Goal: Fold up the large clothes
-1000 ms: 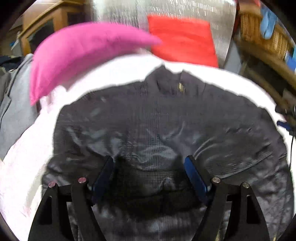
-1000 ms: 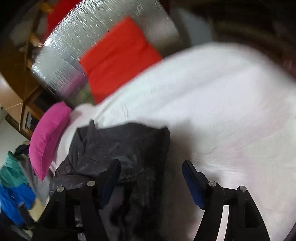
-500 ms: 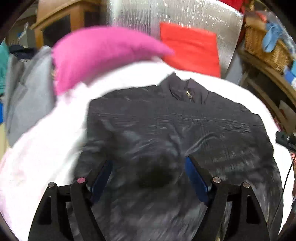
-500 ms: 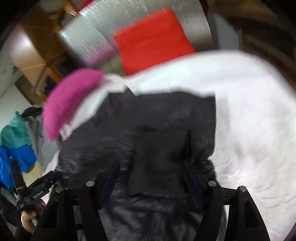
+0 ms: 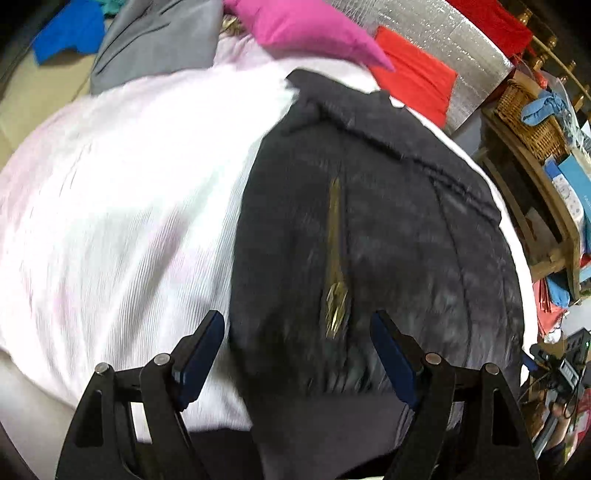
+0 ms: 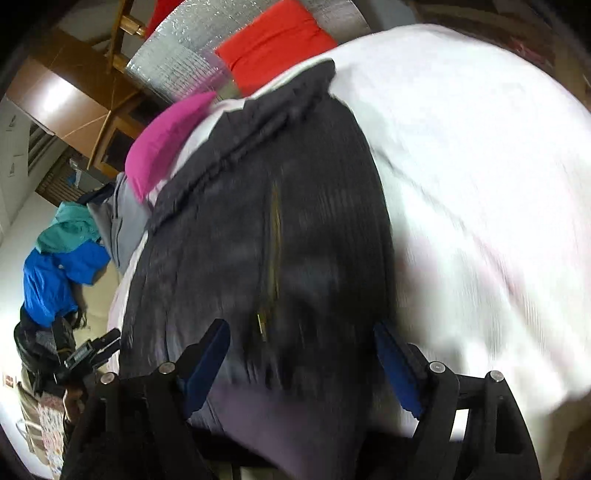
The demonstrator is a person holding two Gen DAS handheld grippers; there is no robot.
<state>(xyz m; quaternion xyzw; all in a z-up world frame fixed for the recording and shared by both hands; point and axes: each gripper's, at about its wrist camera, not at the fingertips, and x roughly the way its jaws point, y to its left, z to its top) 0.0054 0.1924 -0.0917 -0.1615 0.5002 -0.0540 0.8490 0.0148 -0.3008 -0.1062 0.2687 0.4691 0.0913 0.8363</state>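
A black jacket (image 5: 388,229) with a gold zipper (image 5: 334,258) lies front up on the white bed sheet (image 5: 122,206), collar at the far end. My left gripper (image 5: 297,332) hangs open over the jacket's near left part by the hem, and its pads press on nothing. In the right wrist view the same jacket (image 6: 258,229) fills the middle, blurred by motion. My right gripper (image 6: 301,332) is over its near hem with the jaws opening. Cloth lies below the jaws, but the pads do not grip it.
At the bed's head are a pink pillow (image 5: 303,29), a red cushion (image 5: 413,81) and a silver foil panel (image 5: 443,37). Grey (image 5: 159,40) and blue (image 6: 55,280) clothes lie left of the bed. Wooden shelves with a wicker basket (image 5: 528,114) stand on the right. A person's hand with a camera (image 6: 88,350) is on the left.
Both views swung down toward the jacket's near hem. The left gripper shifted to its left edge. The right gripper came from the bare sheet onto the jacket, jaws a little wider.
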